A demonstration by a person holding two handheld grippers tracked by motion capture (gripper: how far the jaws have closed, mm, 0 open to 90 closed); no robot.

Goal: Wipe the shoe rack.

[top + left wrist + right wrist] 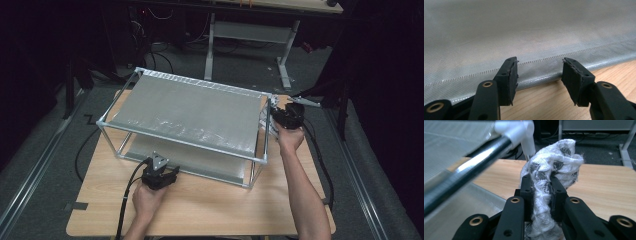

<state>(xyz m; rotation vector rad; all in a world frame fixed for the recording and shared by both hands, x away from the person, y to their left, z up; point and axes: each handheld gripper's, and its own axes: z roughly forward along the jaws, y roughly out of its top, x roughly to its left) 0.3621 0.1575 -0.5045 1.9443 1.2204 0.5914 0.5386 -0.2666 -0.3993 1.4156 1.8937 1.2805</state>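
On the wooden table (pixel 210 200) stands a two-tier mesh rack (pixel 190 107), both tiers bare. At its right end, the right gripper (pixel 541 185) clamps a bunched white patterned cloth (pixel 554 162), lifted but not yet laid, I judge. Near the lower tier's edge, the left gripper (pixel 539 75) waits with jaws apart, empty.

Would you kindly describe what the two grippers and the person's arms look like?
Both are black. The left gripper carries a grey three-cornered plate and trails a black cable. The right gripper also trails a black cable. Brass-coloured rivets mark the jaw links. No sleeves show on the forearms.
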